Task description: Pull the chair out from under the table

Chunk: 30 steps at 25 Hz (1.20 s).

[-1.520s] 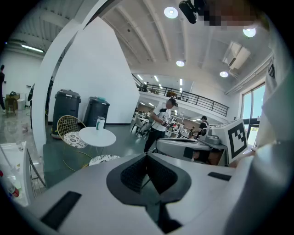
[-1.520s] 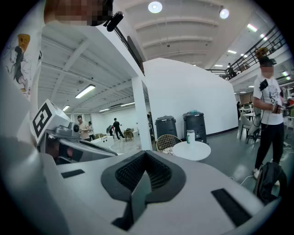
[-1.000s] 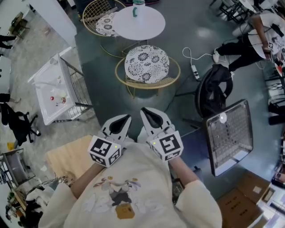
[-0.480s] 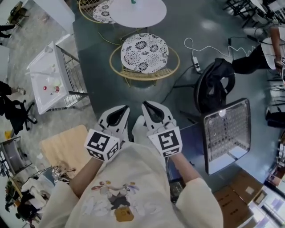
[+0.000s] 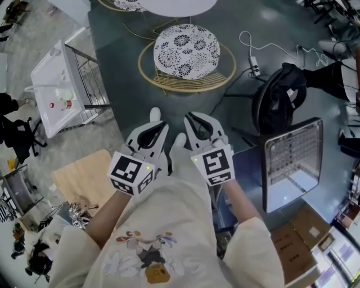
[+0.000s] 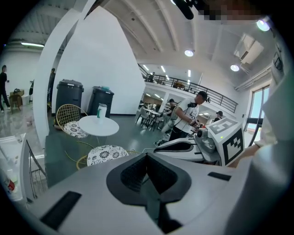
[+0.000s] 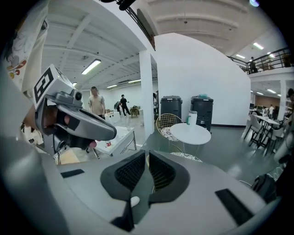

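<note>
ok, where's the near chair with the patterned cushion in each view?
Head view: near chair at top centre, cushion fully visible.
Left gripper view: near chair low, left of centre.
Right gripper view: only a sliver of the near chair shows, right of centre, just below the table.
Shared landmark: round white table, directly beyond the chair in all three.
</note>
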{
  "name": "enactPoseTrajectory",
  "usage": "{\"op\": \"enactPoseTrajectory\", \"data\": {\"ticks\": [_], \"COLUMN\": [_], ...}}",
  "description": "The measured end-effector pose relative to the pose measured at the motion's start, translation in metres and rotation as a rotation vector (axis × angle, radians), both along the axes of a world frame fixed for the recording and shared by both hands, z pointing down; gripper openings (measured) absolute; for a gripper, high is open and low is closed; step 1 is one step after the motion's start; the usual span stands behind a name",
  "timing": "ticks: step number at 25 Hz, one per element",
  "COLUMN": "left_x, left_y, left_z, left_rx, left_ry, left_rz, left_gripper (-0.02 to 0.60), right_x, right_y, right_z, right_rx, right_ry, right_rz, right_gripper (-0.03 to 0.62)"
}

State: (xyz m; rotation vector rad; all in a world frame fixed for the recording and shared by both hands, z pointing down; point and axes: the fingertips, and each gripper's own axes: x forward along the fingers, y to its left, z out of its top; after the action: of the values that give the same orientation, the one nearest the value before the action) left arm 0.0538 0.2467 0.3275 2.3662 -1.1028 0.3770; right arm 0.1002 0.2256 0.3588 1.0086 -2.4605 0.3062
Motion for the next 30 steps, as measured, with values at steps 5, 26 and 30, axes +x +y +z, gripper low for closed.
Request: {"op": "enactPoseTrajectory", "data": {"ticks": [5,26,30], "left_x": [-0.014,-0.054,-0.042], "left_y": [-0.023,-0.121,-0.121], "left_z": [0.007,0.032,0.045], "left_rx": [-0.028,-0.104,-0.129], "left_ry": [0.012,0.024,0.032], "left_rz": [0.032,0.127,0.112], "left_gripper": [0.009,0.009,0.009], "right_x": [-0.018,-0.031,-0.025], "right_y": [-0.020,-0.076,-0.079], "right_z": [0.010,0.070,0.085], "right_rx": [-0.031,-0.218,-0.219], "right_ry": [0.020,0.177,0.214], "right_rz": [0.011,0.008,-0.048], "right_gripper": [0.011,0.073,0.095]}}
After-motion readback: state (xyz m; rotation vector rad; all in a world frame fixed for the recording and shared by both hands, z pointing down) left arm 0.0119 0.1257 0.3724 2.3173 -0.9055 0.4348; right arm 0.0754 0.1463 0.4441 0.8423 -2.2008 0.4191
